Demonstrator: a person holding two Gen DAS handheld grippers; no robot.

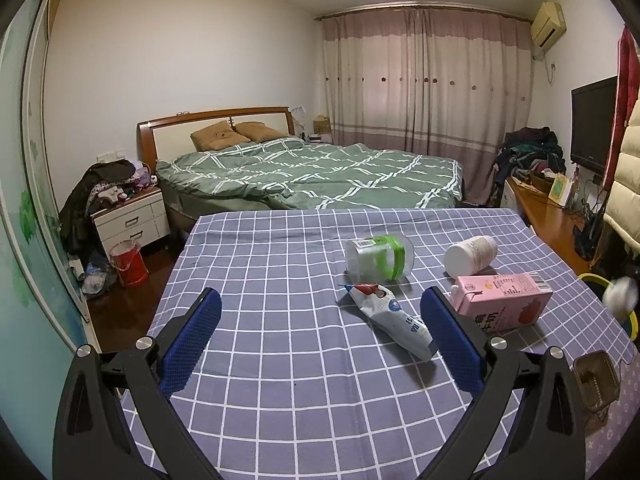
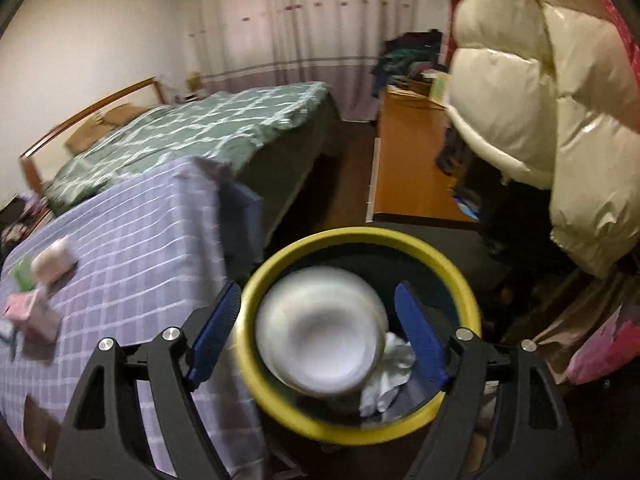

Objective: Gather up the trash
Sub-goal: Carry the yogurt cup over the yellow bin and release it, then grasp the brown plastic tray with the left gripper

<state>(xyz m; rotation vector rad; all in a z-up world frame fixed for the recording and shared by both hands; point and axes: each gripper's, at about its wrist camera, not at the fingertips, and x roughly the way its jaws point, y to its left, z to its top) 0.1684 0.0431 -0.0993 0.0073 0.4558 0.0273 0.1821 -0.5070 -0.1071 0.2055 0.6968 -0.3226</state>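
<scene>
Right tongs (image 2: 318,344) spread over the yellow-rimmed trash bin (image 2: 460,280) off the table's (image 1: 280,264) right edge, a blurred white container (image 2: 320,340) between unpressed pads; best kept centred above the opening. Left tongs (image 1: 320,336) hover spread, empty

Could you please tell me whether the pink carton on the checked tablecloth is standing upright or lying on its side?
Lying on its side: the pink carton rests lengthwise on the tablecloth.
</scene>
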